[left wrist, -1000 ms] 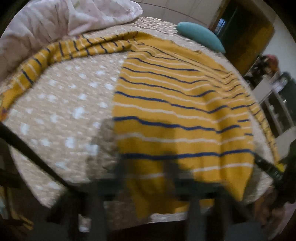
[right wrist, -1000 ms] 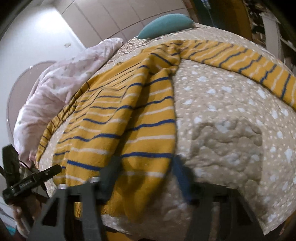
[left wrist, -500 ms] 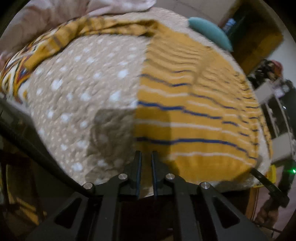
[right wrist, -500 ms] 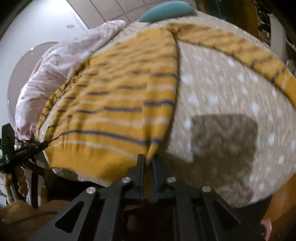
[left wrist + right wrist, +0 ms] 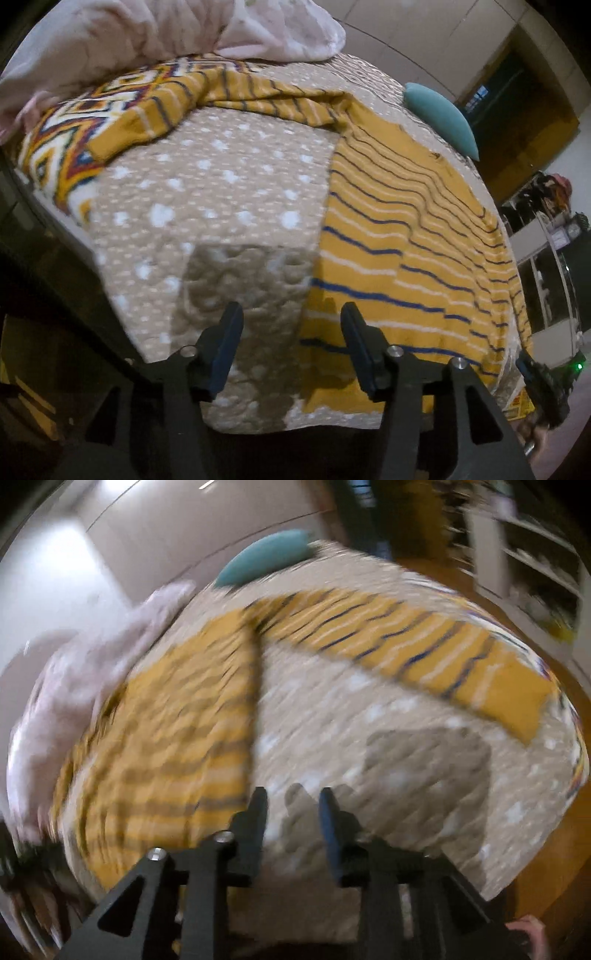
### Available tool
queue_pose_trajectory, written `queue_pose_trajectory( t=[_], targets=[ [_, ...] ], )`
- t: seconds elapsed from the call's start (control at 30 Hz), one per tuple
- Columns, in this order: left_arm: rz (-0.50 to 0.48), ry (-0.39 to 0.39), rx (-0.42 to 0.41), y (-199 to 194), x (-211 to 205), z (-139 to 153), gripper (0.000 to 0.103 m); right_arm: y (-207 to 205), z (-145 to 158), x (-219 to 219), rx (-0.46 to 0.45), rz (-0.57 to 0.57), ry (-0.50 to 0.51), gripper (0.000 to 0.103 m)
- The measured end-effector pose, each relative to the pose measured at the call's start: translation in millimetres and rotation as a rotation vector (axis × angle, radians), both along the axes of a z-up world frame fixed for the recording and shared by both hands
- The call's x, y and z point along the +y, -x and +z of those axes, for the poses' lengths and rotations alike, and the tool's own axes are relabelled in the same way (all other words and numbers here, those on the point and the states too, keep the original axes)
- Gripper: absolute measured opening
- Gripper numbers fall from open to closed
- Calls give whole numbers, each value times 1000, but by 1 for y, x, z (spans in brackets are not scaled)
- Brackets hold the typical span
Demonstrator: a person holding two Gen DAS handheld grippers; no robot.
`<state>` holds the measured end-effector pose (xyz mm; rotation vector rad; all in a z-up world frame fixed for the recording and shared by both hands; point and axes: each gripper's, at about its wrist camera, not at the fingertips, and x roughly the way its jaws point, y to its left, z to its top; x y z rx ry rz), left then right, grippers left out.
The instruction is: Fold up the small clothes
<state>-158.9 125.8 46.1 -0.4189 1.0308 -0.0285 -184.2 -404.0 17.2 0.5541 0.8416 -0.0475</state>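
A yellow sweater with blue and white stripes (image 5: 399, 236) lies flat on the dotted beige bedspread (image 5: 221, 206), sleeves spread sideways. My left gripper (image 5: 291, 314) is open and empty above the sweater's lower left hem corner. In the blurred right wrist view the sweater (image 5: 173, 738) lies to the left, one sleeve (image 5: 424, 653) stretching right. My right gripper (image 5: 291, 797) is open and empty over bare bedspread (image 5: 406, 757) just right of the sweater's side edge.
A pink quilt (image 5: 147, 33) is bunched at the bed's far left. A patterned cloth (image 5: 74, 125) lies under the left sleeve's end. A teal pillow (image 5: 439, 114) sits at the far edge. The bed's front edge is just below both grippers. Shelves (image 5: 546, 240) stand at the right.
Both grippers were shut on the sweater's hem corners half a second ago; now both are open and the hem lies on the bed. The right view has swung and blurred.
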Motion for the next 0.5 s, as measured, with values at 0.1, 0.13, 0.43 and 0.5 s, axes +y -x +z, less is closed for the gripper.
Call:
queue_pose_trajectory(
  t=[0.1, 0.13, 0.43, 0.5],
  targets=[
    [-44, 9, 10, -10, -16, -1, 54, -3, -13, -45, -19, -133, -144, 44],
    [-58, 12, 12, -14, -22, -1, 54, -5, -18, -58, -29, -168, -202, 48],
    [-136, 8, -4, -38, -57, 9, 58, -47, -28, -117, -89, -336, -338, 44],
    [-142, 0, -7, -43, -60, 12, 58, -62, -25, -126, -70, -337, -338, 9]
  ],
)
